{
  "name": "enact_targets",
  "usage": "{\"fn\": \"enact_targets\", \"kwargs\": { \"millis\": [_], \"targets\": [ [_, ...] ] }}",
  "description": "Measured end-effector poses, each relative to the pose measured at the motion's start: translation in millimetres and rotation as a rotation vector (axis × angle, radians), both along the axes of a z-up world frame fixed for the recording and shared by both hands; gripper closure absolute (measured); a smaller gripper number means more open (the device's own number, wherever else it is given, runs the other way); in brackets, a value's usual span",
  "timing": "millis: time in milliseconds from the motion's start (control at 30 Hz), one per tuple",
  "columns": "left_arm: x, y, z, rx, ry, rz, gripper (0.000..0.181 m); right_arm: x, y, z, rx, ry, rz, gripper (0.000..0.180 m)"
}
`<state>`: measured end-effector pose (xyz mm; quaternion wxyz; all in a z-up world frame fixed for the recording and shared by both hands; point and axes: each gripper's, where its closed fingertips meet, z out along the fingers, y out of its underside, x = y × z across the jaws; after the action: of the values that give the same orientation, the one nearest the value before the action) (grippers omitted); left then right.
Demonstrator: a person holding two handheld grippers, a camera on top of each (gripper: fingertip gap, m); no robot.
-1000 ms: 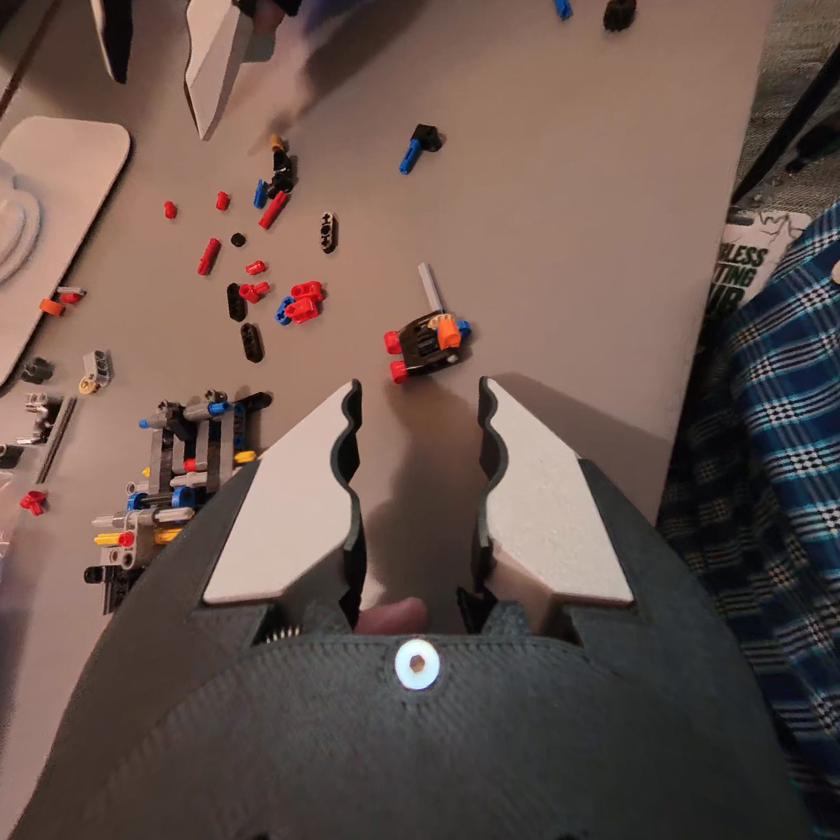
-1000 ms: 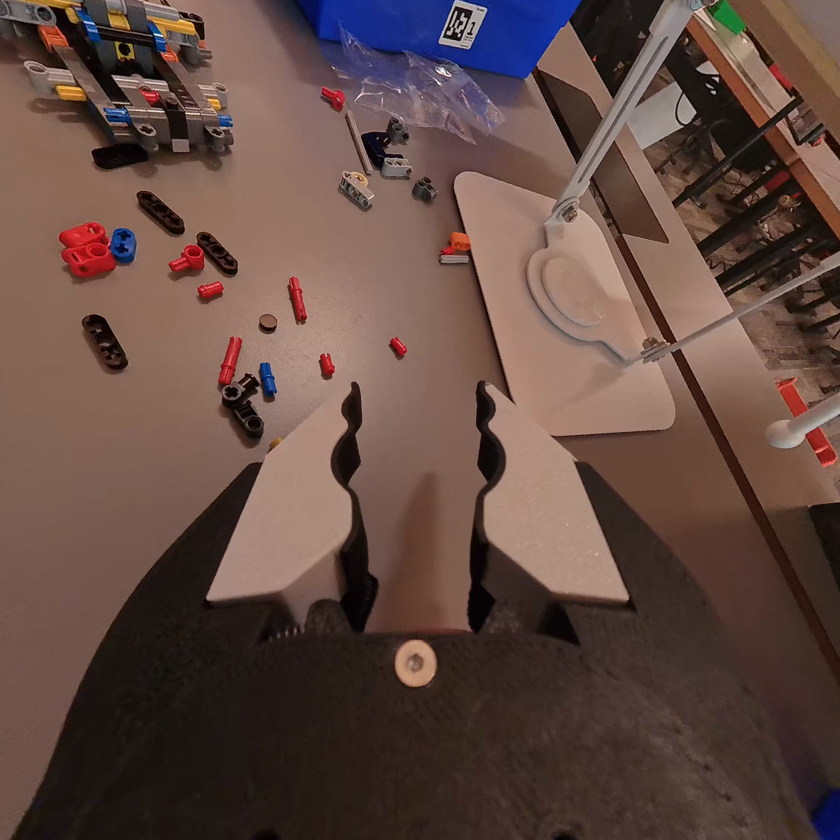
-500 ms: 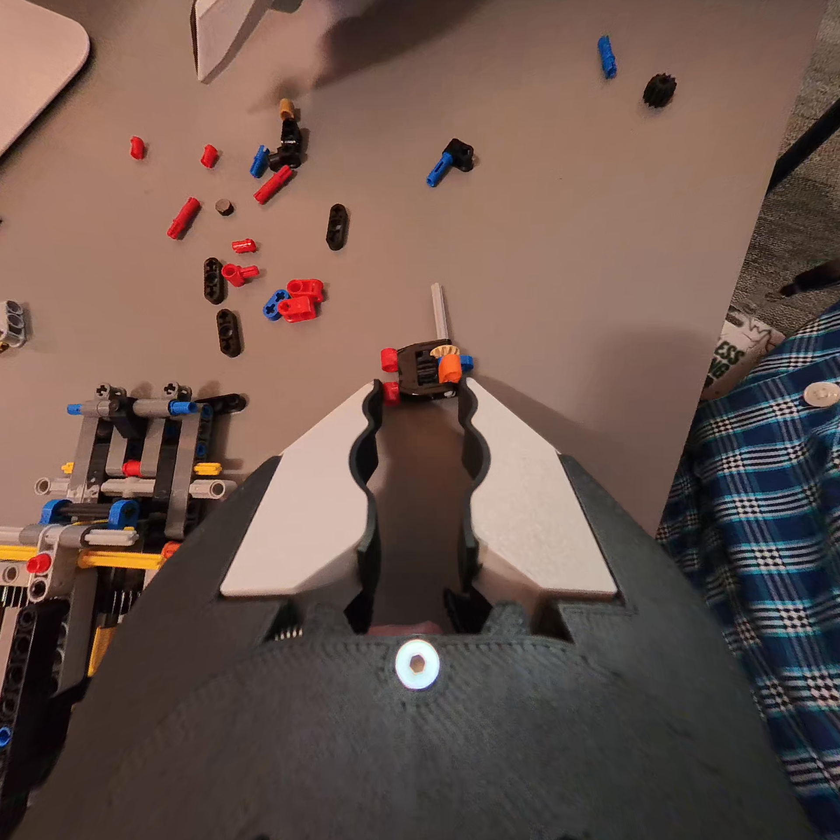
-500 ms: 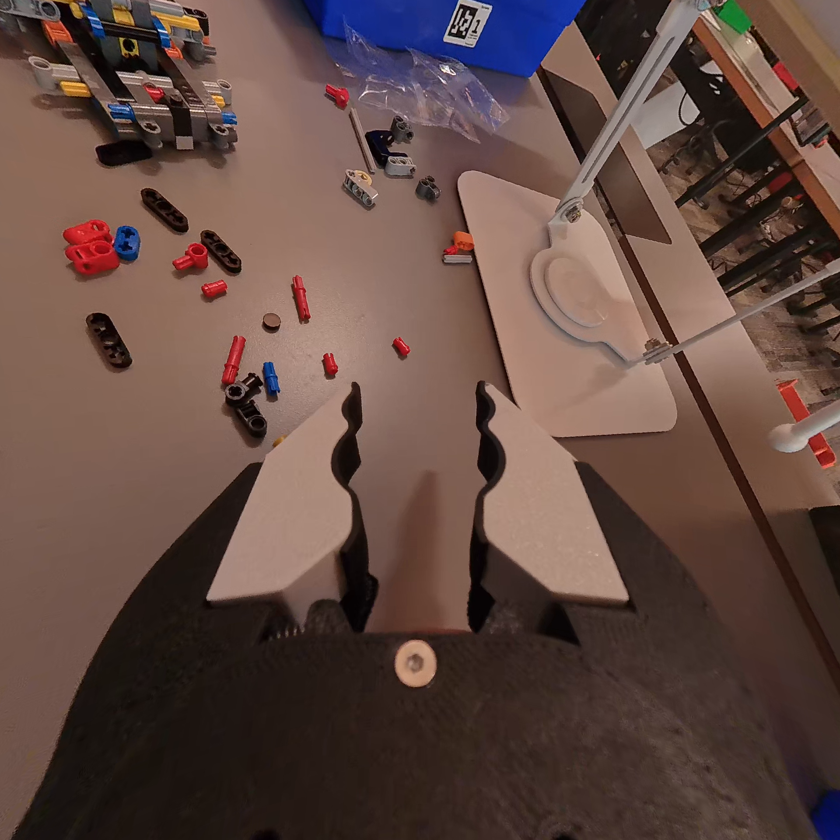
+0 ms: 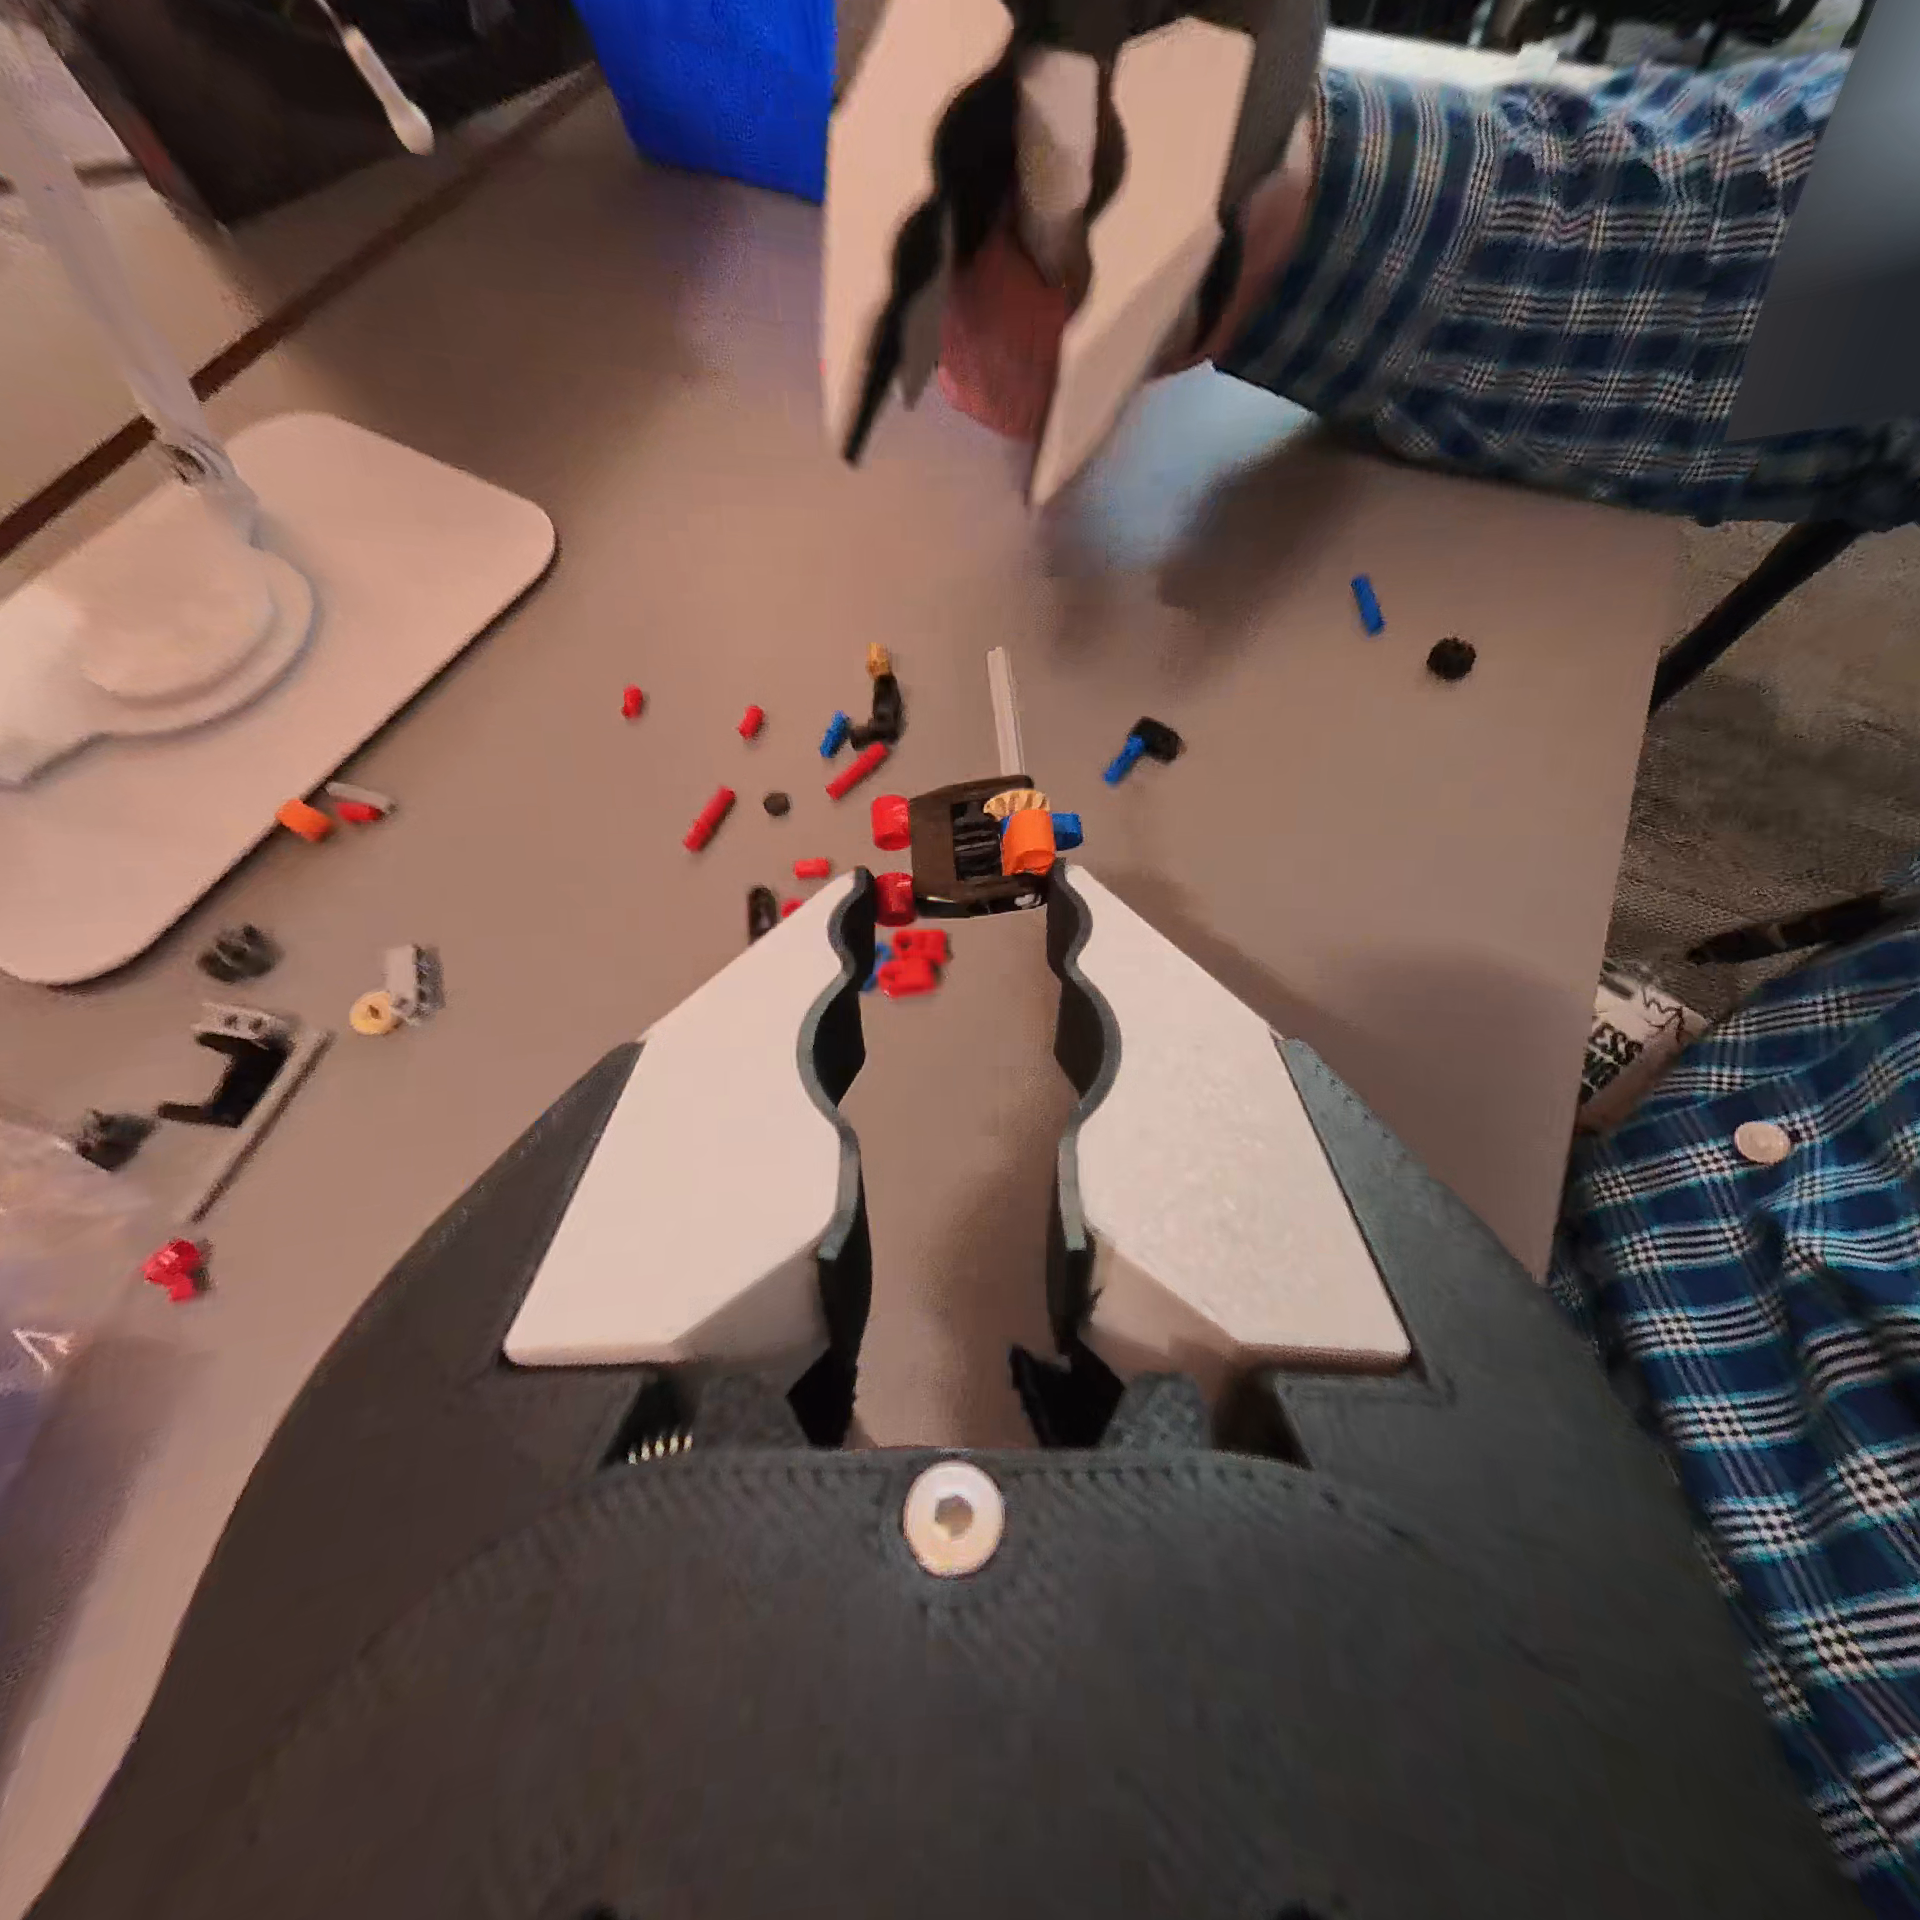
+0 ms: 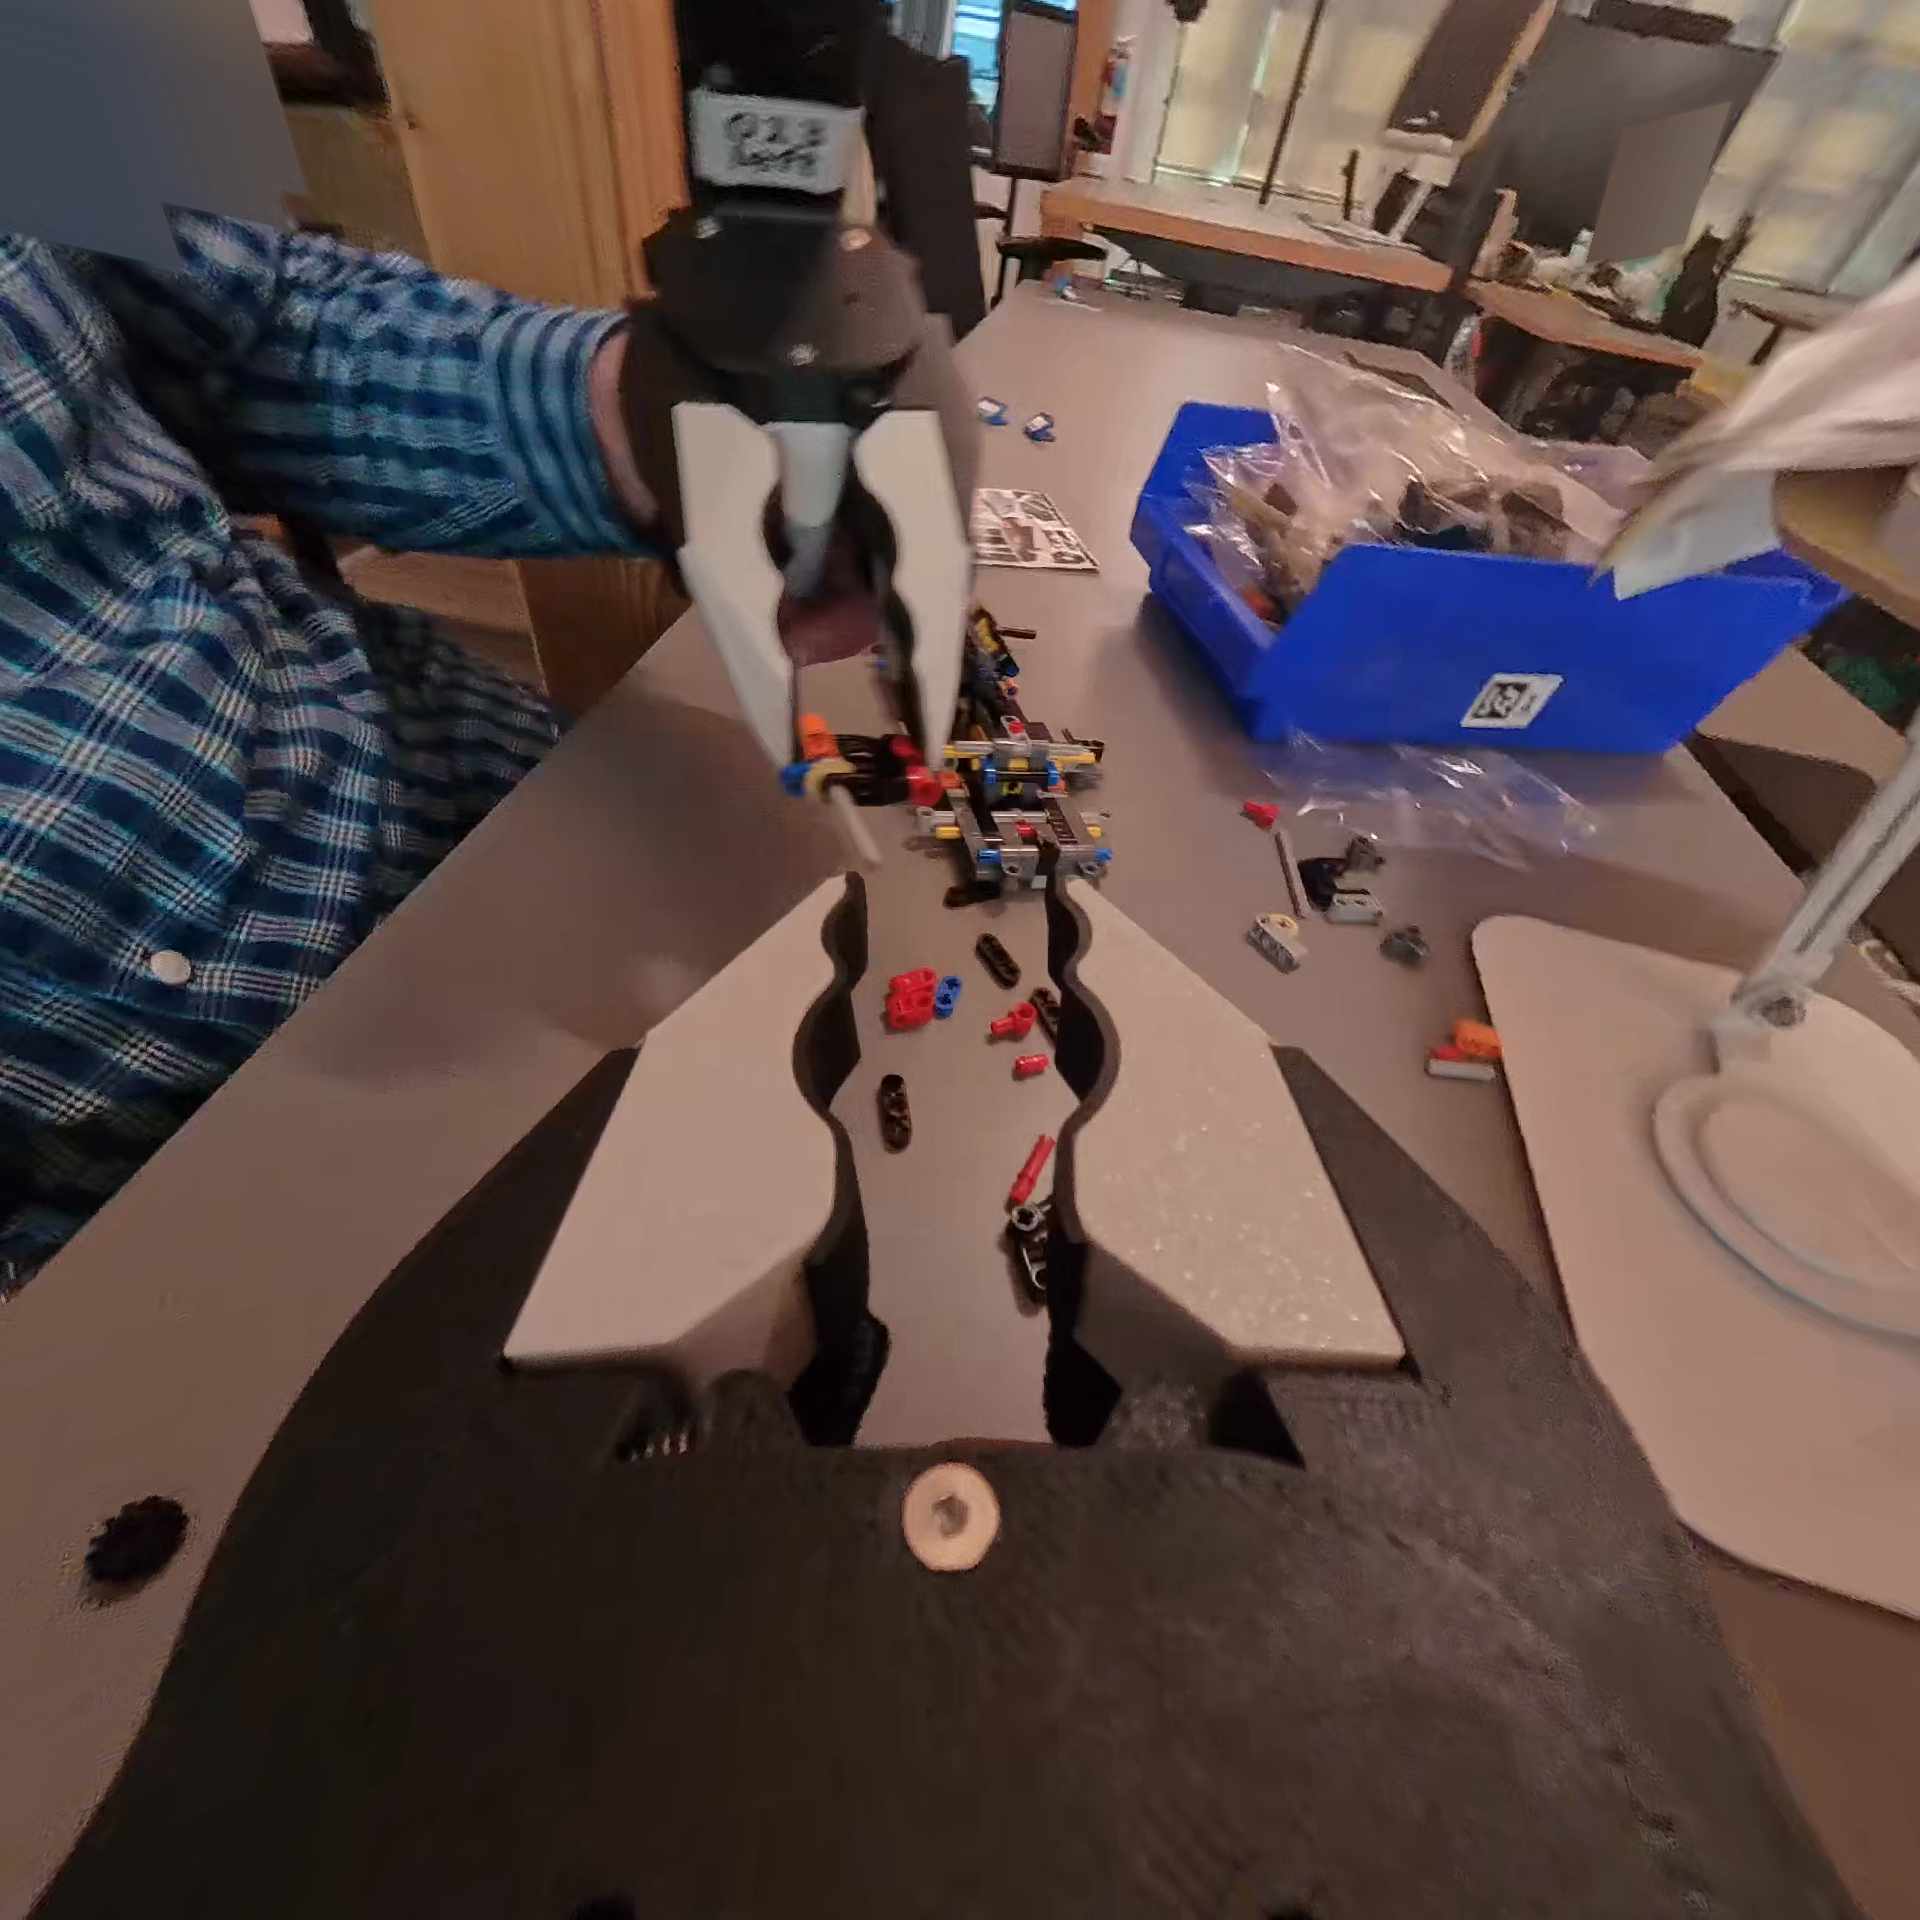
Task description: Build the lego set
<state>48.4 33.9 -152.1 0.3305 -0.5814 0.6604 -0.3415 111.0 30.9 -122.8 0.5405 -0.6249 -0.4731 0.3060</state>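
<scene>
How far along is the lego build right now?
Partly done: a multicolour chassis frame stands assembled on the table. In hand: the left tool grips a small black sub-assembly with a grey axle, lifted clear. The right tool is open and empty. Left: joining it, plus many loose pins and bagged parts in the blue bin.

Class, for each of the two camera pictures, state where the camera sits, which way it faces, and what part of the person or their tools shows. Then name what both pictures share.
Left wrist view: sits on the left gripper, facing along its fingers over the table; the small lego piece is held at its tips, right gripper and plaid sleeve opposite.
Right wrist view: sits on the right gripper, open, facing the left gripper, the large lego build and blue bin.
Shared: both grippers, held piece, loose parts, bin.
</scene>
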Motion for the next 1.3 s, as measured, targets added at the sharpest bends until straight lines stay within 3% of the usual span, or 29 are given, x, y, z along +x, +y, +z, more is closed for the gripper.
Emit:
{"fn": "enact_targets", "kwargs": {
  "millis": [300, 500, 867, 1000, 1100, 1300],
  "targets": [
    [28, 25, 8, 0.005, 0.053, -0.024, 0.150, -4, 18, -17, 0.225, -0.314, -0.192, 0.158],
    [42, 29, 8, 0.024, 0.068, -0.060, 0.150, 0, 24, -25, 0.262, -0.391, -0.234, 0.177],
    [53, 36, 18, -0.031, -0.023, -0.064, 0.149, 5, 28, -25, 0.265, -0.406, -0.267, 0.179],
    [55, 38, 24, -0.037, -0.071, -0.053, 0.134, 12, 32, -23, 0.290, -0.435, -0.306, 0.179],
    [55, 46, 25, 0.059, -0.085, -0.003, 0.127, 17, 35, -23, 0.293, -0.446, -0.328, 0.179],
    [64, 40, 27, 0.561, -0.099, -0.013, 0.136, 24, 37, -20, 0.296, -0.448, -0.350, 0.179]
  ]
}}
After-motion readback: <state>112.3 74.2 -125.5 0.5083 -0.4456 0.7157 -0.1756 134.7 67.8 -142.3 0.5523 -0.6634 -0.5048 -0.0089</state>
